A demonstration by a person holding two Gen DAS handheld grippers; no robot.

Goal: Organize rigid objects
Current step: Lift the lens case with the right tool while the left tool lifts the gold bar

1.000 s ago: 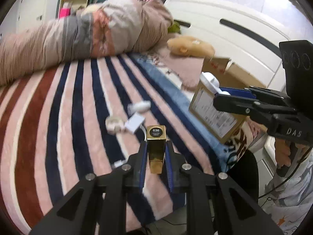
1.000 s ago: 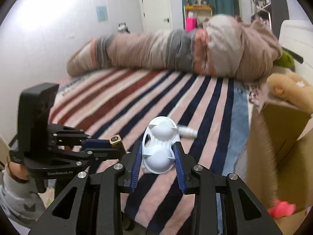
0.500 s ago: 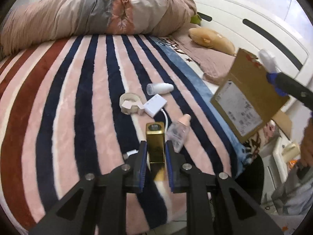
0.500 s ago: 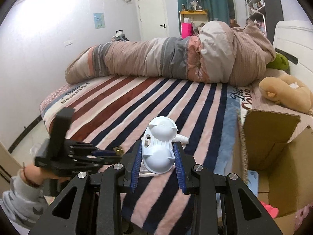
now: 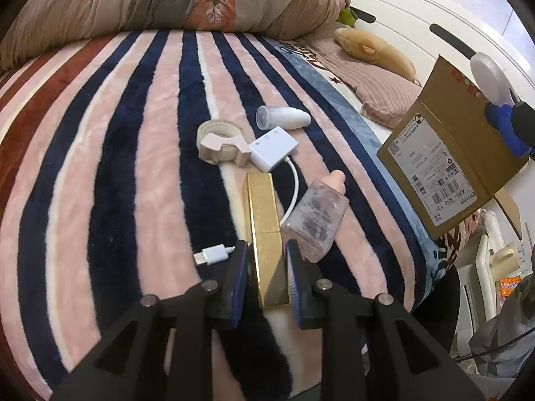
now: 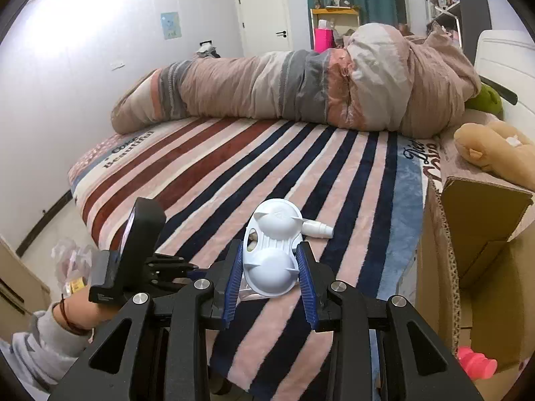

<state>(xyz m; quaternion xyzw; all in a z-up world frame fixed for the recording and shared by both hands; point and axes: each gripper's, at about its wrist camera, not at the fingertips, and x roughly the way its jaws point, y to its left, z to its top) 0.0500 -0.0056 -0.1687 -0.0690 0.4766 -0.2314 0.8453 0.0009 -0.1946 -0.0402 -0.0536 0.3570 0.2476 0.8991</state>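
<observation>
My left gripper (image 5: 265, 257) is shut on a gold lipstick case (image 5: 264, 220), held low over the striped blanket near the bed's front edge. Beside it lie a clear bottle with a peach cap (image 5: 317, 217), a white adapter with cable (image 5: 274, 148), a tape dispenser (image 5: 220, 142) and a white tube (image 5: 282, 117). My right gripper (image 6: 271, 264) is shut on a white double-dome plastic case (image 6: 271, 250), which also shows in the left wrist view (image 5: 491, 77), above the open cardboard box (image 5: 444, 153) at the bed's right side.
A rolled duvet (image 6: 301, 90) lies across the far end of the bed. A tan plush toy (image 6: 495, 150) sits behind the box (image 6: 474, 254). A pink object (image 6: 474, 362) lies inside the box. A white headboard (image 5: 434, 33) stands at the right.
My left gripper has dropped toward the blanket with the gold case, close to the clear bottle. My right gripper with the white case has risen above the box.
</observation>
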